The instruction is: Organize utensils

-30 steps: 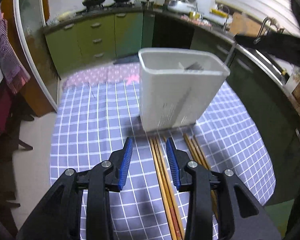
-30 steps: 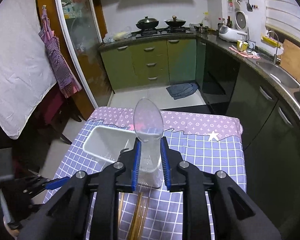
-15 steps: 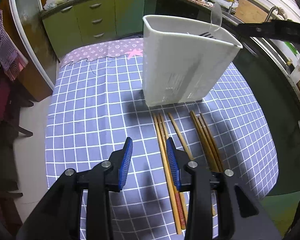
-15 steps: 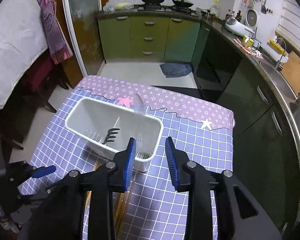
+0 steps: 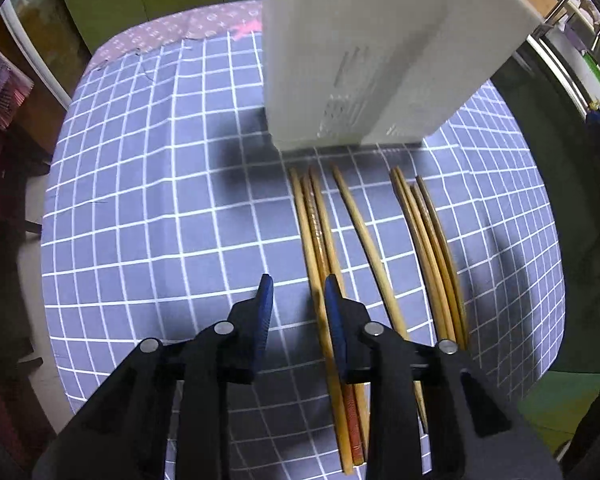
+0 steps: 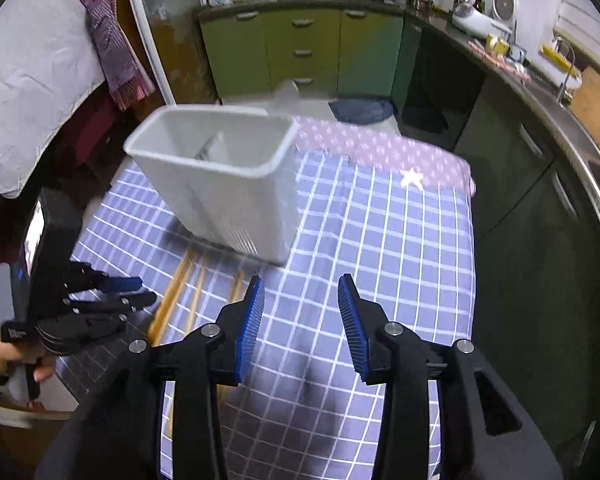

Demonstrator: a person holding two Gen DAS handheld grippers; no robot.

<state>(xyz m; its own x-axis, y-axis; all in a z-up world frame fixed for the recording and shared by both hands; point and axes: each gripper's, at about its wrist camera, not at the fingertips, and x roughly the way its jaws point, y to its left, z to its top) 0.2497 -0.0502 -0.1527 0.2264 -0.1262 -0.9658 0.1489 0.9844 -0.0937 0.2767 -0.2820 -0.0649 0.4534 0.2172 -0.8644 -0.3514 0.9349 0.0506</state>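
Checked tablecloth (image 5: 160, 200) carried white caddy (image 5: 364, 60), chopsticks (image 5: 320, 232) beside; left gripper (image 5: 298, 292) and right gripper (image 6: 300, 292) both gaped, empty.

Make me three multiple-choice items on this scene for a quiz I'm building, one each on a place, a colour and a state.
1. Where do the chopsticks lie?
A. inside the caddy
B. on the cloth in front of the white utensil caddy
C. on the kitchen counter

2. What colour are the gripper pads?
A. blue
B. red
C. yellow

3. How is the right gripper?
A. shut on a spoon
B. shut on a chopstick
C. open and empty

Answers: 1 B, they rest on the checked tablecloth at the caddy's base; 2 A, both wrist views show blue pads; 3 C, its fingers stand apart with only cloth between.
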